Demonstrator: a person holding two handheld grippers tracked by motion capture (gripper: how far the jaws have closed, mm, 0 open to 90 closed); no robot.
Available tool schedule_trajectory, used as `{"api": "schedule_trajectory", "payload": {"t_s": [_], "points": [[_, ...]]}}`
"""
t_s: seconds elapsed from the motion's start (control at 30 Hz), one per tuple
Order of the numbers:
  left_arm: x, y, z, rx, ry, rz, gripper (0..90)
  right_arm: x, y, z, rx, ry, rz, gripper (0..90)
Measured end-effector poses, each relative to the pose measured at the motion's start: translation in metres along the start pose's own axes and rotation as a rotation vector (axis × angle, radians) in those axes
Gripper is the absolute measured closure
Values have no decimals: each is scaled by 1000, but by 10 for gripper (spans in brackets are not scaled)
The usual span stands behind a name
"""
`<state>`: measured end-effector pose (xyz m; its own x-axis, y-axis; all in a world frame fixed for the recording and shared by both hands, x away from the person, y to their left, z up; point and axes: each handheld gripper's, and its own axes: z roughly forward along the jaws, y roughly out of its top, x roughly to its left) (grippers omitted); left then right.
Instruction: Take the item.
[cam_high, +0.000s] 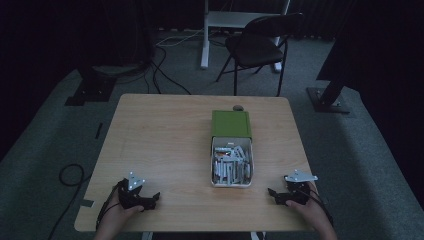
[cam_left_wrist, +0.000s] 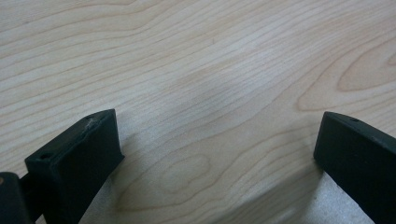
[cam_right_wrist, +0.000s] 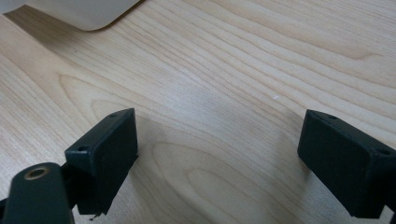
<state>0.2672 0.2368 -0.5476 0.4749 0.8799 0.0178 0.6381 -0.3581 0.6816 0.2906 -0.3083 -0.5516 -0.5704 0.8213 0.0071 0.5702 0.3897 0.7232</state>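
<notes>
A white tray (cam_high: 214, 183) with several small grey and white parts sits on the wooden table (cam_high: 165, 140), right of centre, its far end under a green sleeve (cam_high: 230, 123). My left gripper (cam_high: 154, 198) rests near the front left edge, held by a hand, and stands open over bare wood (cam_left_wrist: 219, 126). My right gripper (cam_high: 272, 195) rests near the front right edge, just right of the tray, open with nothing between its fingers (cam_right_wrist: 219, 140). A corner of the white tray (cam_right_wrist: 88, 11) appears at the top left of the right gripper view.
A small dark round object (cam_high: 238, 107) lies at the table's far edge behind the green sleeve. A black folding chair (cam_high: 257, 45) and a white stand (cam_high: 206, 35) are on the carpet beyond the table. Cables (cam_high: 165, 65) run across the floor.
</notes>
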Motion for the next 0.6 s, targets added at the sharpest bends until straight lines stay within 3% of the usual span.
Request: {"api": "schedule_trajectory", "payload": {"t_s": [0.2,0.37,0.5,0.6], "points": [[1,3,-3,-1,-9,-2,12,0,0,0,-1,0,1,117],[4,9,-9,-13,10,0,12,0,0,0,0,0,1,117],[2,16,-13,-41,-27,-7,12,0,0,0,0,0,1,117],[-2,21,-14,-47,-36,11,12,0,0,0,0,0,1,116]]}}
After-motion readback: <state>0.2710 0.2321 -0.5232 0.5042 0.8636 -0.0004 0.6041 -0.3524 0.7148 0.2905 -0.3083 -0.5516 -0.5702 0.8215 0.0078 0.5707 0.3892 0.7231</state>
